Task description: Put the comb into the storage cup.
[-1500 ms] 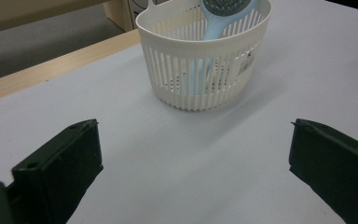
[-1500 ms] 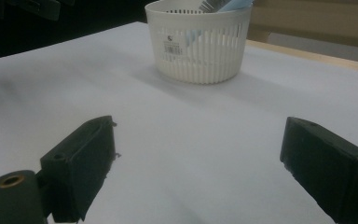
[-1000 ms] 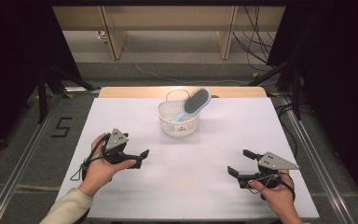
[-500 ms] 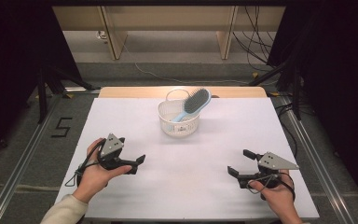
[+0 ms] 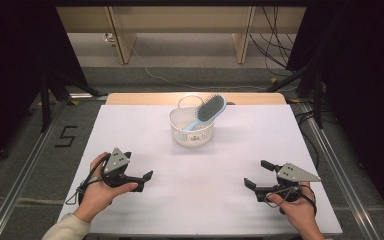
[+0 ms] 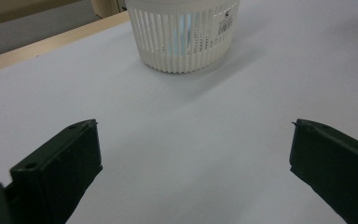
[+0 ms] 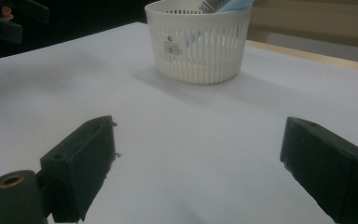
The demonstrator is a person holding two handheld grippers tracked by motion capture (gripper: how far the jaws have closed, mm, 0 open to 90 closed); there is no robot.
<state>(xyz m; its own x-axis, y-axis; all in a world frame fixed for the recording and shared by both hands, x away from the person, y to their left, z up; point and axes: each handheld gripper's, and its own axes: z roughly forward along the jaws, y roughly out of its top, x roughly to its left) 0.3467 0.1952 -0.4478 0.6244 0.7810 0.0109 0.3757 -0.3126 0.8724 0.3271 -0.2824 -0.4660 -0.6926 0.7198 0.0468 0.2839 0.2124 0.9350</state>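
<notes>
A white slatted basket stands at the table's far middle, and a light blue hairbrush with dark bristles leans out of it toward the right. My left gripper rests low at the near left, open and empty, held by a hand. At the near right, my right gripper is likewise open with nothing in it. In the left gripper view the basket lies ahead of the wide-apart left gripper. The right gripper faces the basket, with the brush at its rim.
The white table top stretches between both grippers and the basket. A wooden strip runs along the far edge. Floor and cables lie beyond, and a "5" mark is on the floor at the left.
My left gripper has drawn back toward the near edge and a little to the left. The right gripper, basket and brush have stayed put.
</notes>
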